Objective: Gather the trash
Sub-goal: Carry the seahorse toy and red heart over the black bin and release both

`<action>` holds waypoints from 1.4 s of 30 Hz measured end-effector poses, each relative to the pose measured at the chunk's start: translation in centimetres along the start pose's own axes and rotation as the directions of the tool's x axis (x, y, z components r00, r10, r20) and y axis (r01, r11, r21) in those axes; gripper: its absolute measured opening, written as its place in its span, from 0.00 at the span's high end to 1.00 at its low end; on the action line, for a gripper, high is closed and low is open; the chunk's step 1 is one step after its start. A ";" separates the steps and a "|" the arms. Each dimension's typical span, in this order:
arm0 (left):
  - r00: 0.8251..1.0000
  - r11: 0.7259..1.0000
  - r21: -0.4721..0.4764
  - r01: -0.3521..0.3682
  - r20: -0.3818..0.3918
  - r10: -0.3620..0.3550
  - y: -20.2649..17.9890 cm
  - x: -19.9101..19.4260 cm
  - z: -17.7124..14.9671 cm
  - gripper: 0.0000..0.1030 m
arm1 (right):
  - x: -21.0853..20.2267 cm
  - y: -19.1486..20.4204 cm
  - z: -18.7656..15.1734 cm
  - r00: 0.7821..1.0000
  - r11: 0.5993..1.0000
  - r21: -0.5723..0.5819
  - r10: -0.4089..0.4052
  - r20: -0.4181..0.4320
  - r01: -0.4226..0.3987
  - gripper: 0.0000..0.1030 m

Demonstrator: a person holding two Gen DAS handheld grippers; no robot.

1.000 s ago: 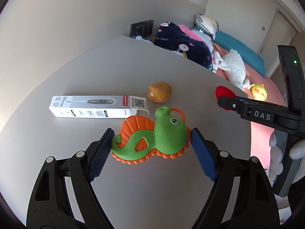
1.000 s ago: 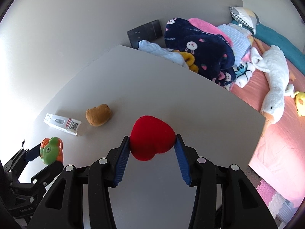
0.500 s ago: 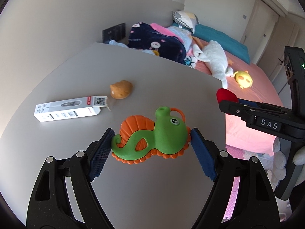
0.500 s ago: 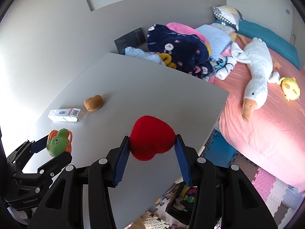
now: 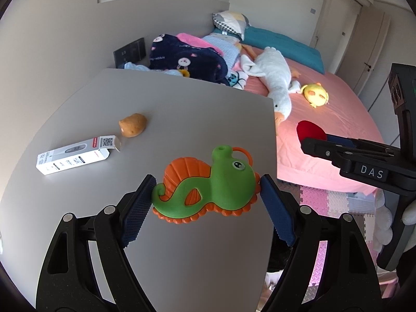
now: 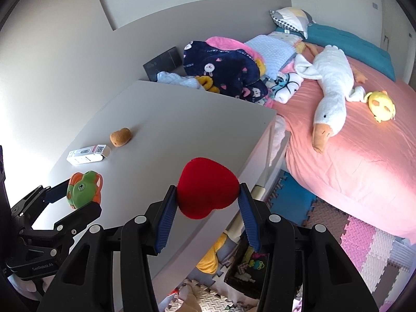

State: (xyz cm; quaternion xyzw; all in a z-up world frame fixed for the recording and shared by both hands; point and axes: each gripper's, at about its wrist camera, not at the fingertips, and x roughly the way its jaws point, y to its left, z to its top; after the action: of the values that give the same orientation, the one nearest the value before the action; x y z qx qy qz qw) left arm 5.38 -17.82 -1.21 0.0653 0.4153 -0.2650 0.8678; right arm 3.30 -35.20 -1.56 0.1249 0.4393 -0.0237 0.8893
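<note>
My left gripper [image 5: 206, 191] is shut on a green and orange seahorse toy [image 5: 208, 184] and holds it above the grey table [image 5: 182, 109]. My right gripper [image 6: 208, 195] is shut on a red plush heart [image 6: 206, 189], held high over the table's right edge. The heart [image 5: 310, 130] and right gripper show at the right of the left wrist view; the seahorse [image 6: 83, 187] shows at the left of the right wrist view. A white thermometer box [image 5: 75, 154] and a small brown plush [image 5: 133, 124] lie on the table.
A pink bed [image 6: 364, 156] right of the table carries a white goose plush [image 6: 330, 83], a yellow chick plush [image 6: 381, 105] and piled blankets [image 6: 223, 65]. Foam mats and toys [image 6: 234, 273] lie on the floor below the table edge.
Both grippers have risen and pulled back from the table with their toys still held. The box and brown plush now look farther away.
</note>
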 end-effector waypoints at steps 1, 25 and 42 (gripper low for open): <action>1.000 1.000 0.005 0.004 0.001 -0.004 -0.3 -0.1 0.0 0.24 | -0.2 -0.2 -0.2 1.000 1.000 0.004 -0.001 0.002 0.001 0.52; 0.991 0.977 0.163 0.135 -0.033 -0.132 -8.2 1.3 0.5 0.24 | -5.4 -6.6 -4.2 0.994 0.983 0.155 -0.106 0.040 0.098 0.52; 0.970 0.932 0.271 0.241 -0.071 -0.231 -13.7 2.1 0.9 0.24 | -8.7 -11.0 -6.9 0.979 0.947 0.265 -0.200 0.050 0.180 0.52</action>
State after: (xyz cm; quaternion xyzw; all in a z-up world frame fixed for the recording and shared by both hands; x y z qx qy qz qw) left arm 0.04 -30.58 -0.80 0.1411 0.3952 -0.4216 0.8039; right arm -9.05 -44.73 -0.96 0.1960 0.4084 -0.1710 0.8750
